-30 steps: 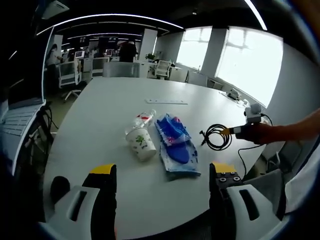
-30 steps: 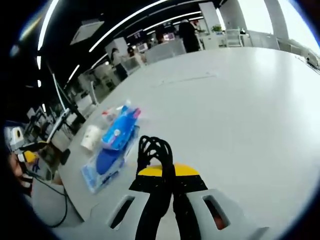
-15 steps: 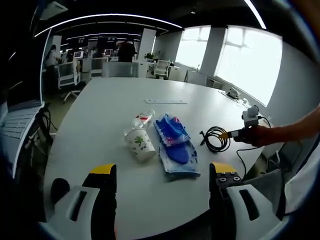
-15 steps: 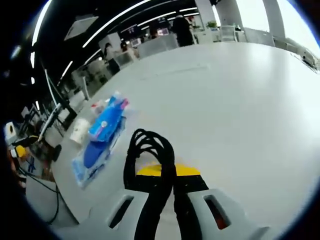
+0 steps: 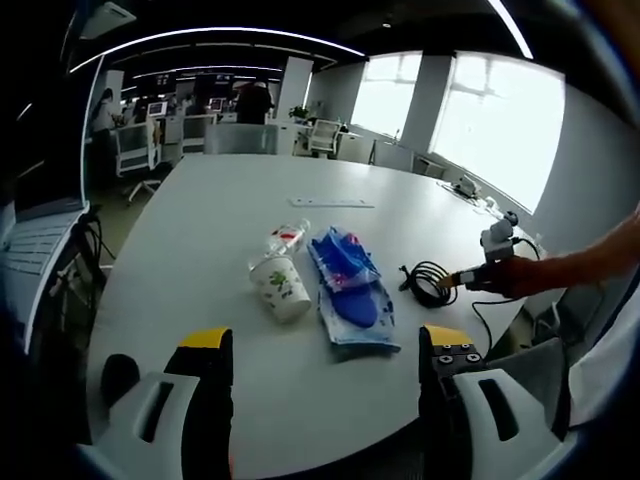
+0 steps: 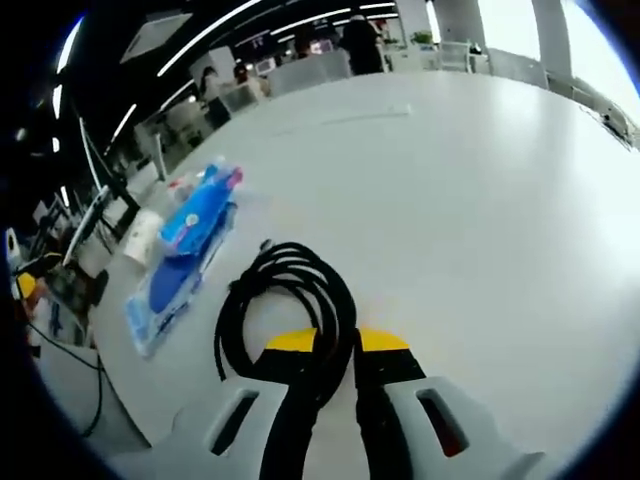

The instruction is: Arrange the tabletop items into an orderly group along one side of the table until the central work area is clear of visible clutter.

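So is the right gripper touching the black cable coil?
Touching. In the right gripper view, the right gripper has its jaws closed on the black cable coil, pinching its strands.

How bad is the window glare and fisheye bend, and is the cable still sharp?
Left gripper view: windows blown out white, table edge bowed, cable small but legible. Right gripper view: glare washes the table's far right, cable sharp, blue pack slightly soft.

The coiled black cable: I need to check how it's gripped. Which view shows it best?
The right gripper view: the coiled black cable lies close up on the white table, pinched in the right gripper. The left gripper view shows it small and distant.
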`<state>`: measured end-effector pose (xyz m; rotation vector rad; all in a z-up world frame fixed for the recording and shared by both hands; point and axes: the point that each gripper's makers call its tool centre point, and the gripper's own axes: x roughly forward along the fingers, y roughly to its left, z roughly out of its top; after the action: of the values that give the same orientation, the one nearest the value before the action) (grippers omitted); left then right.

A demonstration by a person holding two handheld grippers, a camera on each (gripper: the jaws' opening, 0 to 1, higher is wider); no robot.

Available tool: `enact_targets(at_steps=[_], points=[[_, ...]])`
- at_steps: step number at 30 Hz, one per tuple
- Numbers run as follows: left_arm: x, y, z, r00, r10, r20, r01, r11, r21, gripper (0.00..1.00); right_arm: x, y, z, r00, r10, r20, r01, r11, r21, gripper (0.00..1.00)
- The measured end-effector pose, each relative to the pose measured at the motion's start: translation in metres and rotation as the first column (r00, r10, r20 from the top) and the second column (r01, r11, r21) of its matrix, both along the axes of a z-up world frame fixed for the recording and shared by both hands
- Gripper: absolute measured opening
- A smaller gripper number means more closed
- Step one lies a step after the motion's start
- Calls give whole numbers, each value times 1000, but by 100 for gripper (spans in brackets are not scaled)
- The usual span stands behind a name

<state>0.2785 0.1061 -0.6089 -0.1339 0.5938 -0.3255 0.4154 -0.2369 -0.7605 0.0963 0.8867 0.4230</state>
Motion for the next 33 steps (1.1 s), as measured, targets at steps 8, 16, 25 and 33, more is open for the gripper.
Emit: enact_targets(at_steps=[8, 16, 25, 33], points=[[1, 3, -1, 1000, 6, 0, -6, 1000, 0, 78, 0, -4, 1, 1000, 12, 3, -12, 1000, -21, 13], [4, 1, 0, 1000, 3, 5, -3, 1000, -4, 78, 0, -7, 2, 1000, 15, 8, -15, 999, -41, 13], [5, 2, -1, 1000, 6, 3, -6, 1000, -9, 77, 1, -9, 10, 1000, 16, 17, -15, 999, -38, 13], [6, 0, -1, 1000, 6, 5, -6, 1000, -13, 77, 2, -3, 19, 999, 31, 29, -30, 999, -39, 12]])
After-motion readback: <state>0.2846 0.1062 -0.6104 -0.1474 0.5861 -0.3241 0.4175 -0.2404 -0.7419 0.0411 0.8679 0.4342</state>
